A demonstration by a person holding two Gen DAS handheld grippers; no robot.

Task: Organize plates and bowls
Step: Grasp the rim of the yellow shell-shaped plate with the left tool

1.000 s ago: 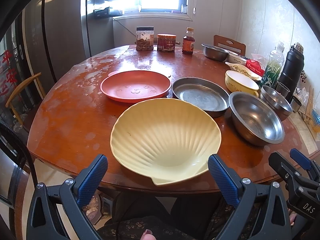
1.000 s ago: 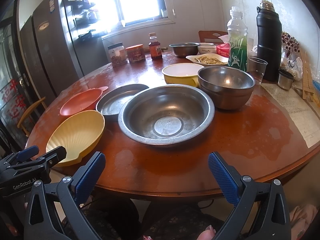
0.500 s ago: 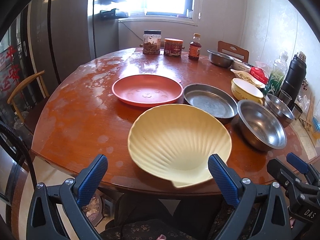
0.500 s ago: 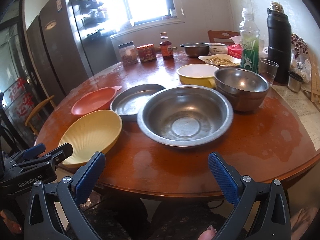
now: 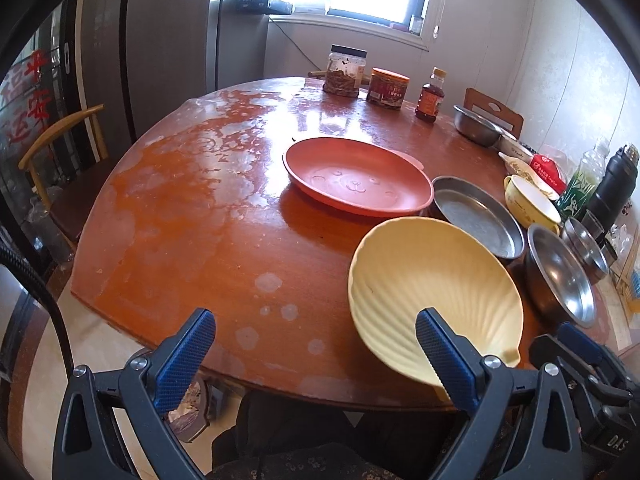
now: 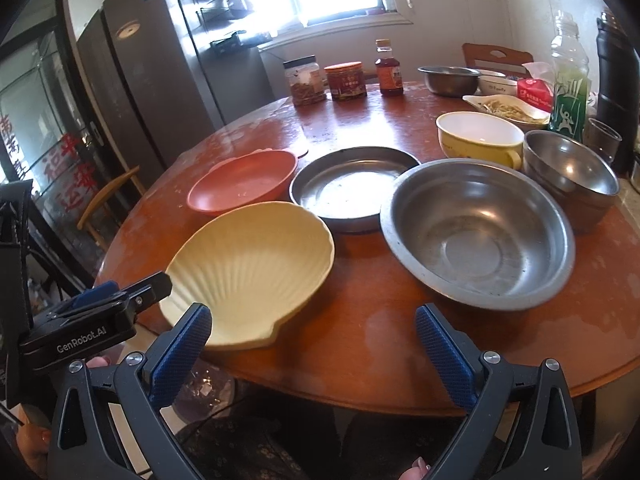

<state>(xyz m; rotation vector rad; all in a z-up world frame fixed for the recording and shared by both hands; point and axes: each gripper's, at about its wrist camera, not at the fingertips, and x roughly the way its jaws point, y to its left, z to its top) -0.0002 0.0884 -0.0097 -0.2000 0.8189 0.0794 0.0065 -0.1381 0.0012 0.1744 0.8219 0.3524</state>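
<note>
Both my grippers hang short of the table's near edge, left gripper (image 5: 316,354) and right gripper (image 6: 314,346) spread wide, empty. The shell plate (image 6: 250,270) sits closest, overhanging the table (image 5: 192,216), so it's the easy first grab.

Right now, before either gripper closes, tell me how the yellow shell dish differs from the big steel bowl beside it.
The yellow shell dish is matte, ribbed and scalloped; the big steel bowl is shiny, smooth and round. The shell dish is shallower, the steel bowl deeper with a flat bottom. The shell dish overhangs the table edge; the steel bowl sits fully on it. Both are upright and empty.
</note>
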